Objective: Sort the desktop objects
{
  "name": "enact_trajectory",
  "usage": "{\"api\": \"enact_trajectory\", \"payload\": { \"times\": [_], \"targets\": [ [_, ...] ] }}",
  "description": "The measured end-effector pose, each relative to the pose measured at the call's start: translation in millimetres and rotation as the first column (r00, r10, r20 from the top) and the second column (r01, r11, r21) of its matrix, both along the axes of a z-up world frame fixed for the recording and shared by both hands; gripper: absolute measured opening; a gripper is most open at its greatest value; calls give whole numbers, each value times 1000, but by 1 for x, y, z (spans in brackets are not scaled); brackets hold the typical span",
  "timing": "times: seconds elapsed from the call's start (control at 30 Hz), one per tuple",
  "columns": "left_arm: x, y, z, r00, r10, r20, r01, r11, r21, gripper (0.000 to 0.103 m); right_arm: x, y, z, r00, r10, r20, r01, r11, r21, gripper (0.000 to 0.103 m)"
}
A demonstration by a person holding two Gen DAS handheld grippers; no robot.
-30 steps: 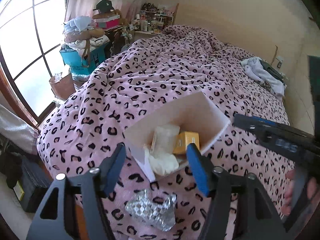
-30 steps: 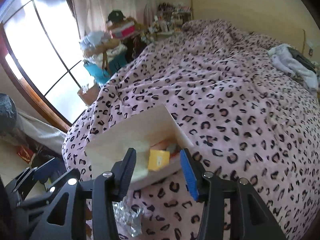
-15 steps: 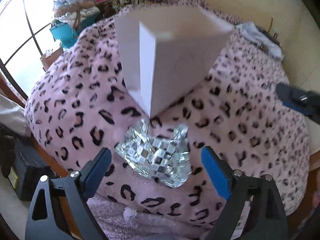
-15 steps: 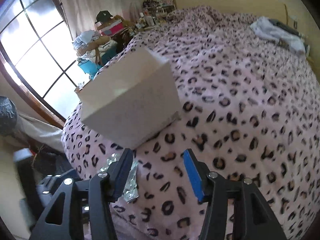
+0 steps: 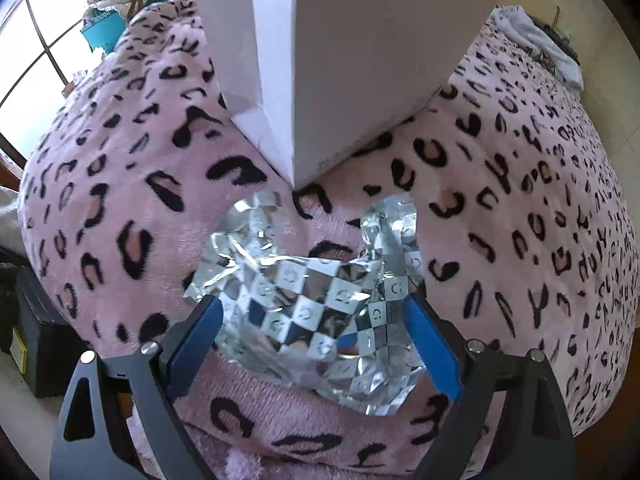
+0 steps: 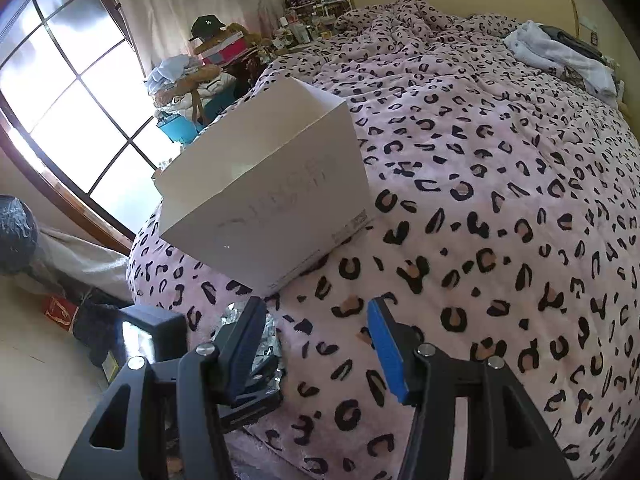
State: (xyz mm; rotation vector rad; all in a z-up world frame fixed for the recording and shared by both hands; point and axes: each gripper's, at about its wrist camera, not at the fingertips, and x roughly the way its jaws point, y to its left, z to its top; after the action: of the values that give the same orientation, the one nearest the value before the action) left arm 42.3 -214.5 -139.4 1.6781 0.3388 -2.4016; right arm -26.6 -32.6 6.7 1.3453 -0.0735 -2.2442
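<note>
A crinkled silver checkered foil bag (image 5: 320,304) lies on the pink leopard-print blanket, just in front of a white cardboard box (image 5: 352,48). My left gripper (image 5: 314,320) is open and low over the blanket, one blue pad at each side of the bag, not closed on it. The right wrist view has the same white box (image 6: 272,200) from its outer side, its contents hidden. A sliver of the foil bag (image 6: 269,334) peeks out behind my open right gripper (image 6: 320,340), which holds nothing. The left gripper's black body (image 6: 168,344) sits at lower left there.
The pink leopard blanket (image 6: 500,184) covers the whole bed. White clothes (image 6: 560,52) lie at its far right. A teal box (image 6: 180,124) and piled items stand by the window (image 6: 72,92), with a cluttered shelf (image 6: 312,4) behind. The bed edge drops off at lower left.
My left gripper dropped down and forward until its pads flank the foil bag; the box now fills the top of its view. My right gripper shifted a little, still open.
</note>
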Motion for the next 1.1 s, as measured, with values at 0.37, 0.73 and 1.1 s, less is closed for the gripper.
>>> {"api": "enact_trajectory", "payload": {
  "times": [0.37, 0.73, 1.1],
  "targets": [
    [-7, 2, -23, 999, 32, 13, -31, 998, -49, 72, -9, 9, -11, 999, -31, 28, 31, 999, 13, 54],
    [5, 2, 4, 998, 55, -25, -57, 996, -72, 55, -8, 6, -19, 999, -19, 44, 18, 1000, 26, 54],
    [27, 4, 80, 989, 61, -134, -72, 994, -84, 55, -9, 8, -24, 998, -16, 59, 14, 1000, 25, 54]
  ]
}}
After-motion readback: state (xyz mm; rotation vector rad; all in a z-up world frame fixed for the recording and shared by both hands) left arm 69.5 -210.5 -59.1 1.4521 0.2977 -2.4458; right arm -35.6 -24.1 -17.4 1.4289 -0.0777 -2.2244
